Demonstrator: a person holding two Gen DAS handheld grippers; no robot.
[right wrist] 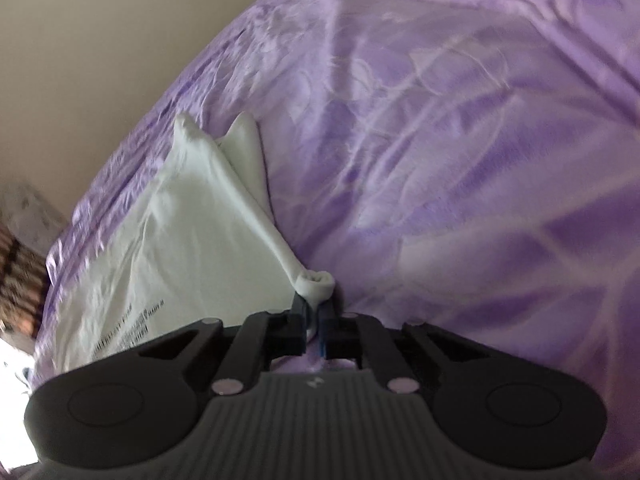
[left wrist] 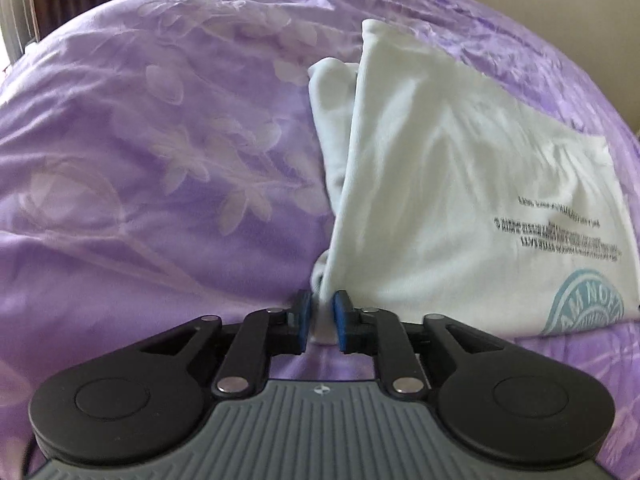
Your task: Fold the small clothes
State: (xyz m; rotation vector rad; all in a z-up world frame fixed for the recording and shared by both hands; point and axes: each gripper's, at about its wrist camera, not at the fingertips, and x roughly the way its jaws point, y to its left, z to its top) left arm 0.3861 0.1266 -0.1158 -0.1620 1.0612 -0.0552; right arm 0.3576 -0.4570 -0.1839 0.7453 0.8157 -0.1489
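Note:
A small white T-shirt with black print and a pale blue round logo lies partly folded on the purple bedspread. My left gripper is shut on a bunched edge of the shirt and lifts it, so the cloth rises in a taut fold. The shirt also shows in the right wrist view, at the left. My right gripper is shut on another bunched corner of it, with the cloth stretched away from the jaws.
The purple floral bedspread covers the whole bed. A beige wall runs behind the bed's far edge. A curtain and radiator stand at the far left.

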